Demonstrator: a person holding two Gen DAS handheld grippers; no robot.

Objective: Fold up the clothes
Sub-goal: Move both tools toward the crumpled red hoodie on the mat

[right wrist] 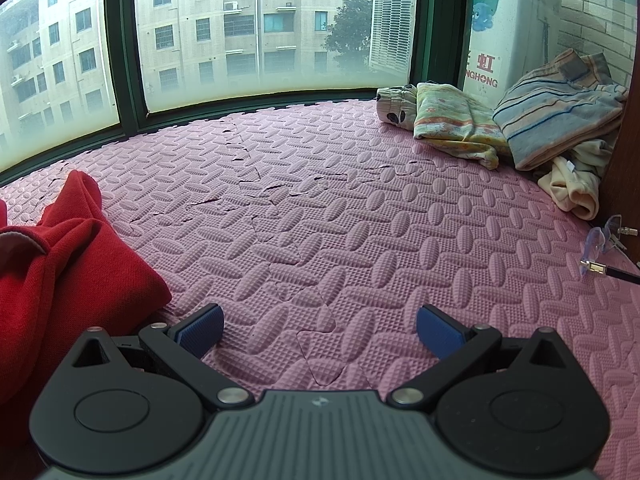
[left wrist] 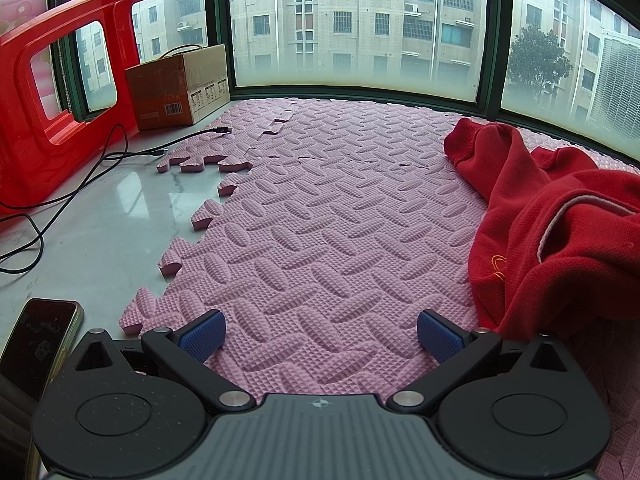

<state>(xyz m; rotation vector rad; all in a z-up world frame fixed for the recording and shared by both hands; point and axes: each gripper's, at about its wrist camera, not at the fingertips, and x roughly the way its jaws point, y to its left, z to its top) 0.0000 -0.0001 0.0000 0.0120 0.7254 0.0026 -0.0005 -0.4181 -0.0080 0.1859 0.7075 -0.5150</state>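
Observation:
A crumpled red garment (left wrist: 552, 216) lies on the pink foam mat (left wrist: 320, 200), to the right in the left wrist view. It also shows at the left edge of the right wrist view (right wrist: 68, 248). My left gripper (left wrist: 320, 338) is open and empty, low over the mat, left of the garment. My right gripper (right wrist: 320, 336) is open and empty over the mat (right wrist: 320, 208), right of the garment. Neither gripper touches the cloth.
A pile of other clothes (right wrist: 520, 120) lies at the mat's far right corner, glasses (right wrist: 604, 240) near it. A red plastic stool (left wrist: 52, 80), a cardboard box (left wrist: 180, 84), black cables (left wrist: 80, 176) and a phone (left wrist: 36, 344) sit on the marble sill at left. Windows run along the back.

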